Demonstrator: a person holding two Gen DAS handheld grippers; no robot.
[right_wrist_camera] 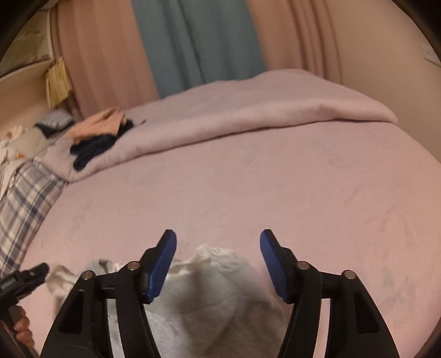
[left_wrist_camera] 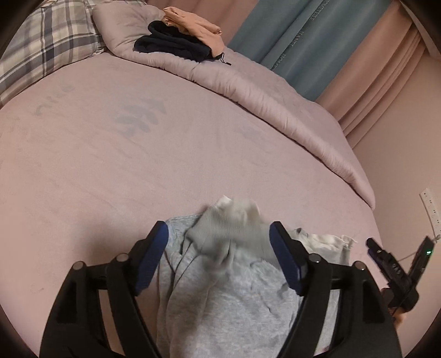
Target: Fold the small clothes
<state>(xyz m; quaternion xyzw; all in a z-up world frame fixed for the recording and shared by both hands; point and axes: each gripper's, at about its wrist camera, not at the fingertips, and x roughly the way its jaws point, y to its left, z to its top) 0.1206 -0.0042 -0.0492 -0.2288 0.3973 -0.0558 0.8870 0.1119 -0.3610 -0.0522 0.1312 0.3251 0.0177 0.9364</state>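
Left wrist view: one grey garment, two folded clothes.

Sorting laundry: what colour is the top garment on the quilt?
Peach, lying on a dark navy one; clearest in the left wrist view.

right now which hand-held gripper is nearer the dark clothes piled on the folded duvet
Left. The left hand-held gripper sits over the grey garment, on the side where the dark clothes lie. The right hand-held gripper is farther along the bed, over the white part of the garment.
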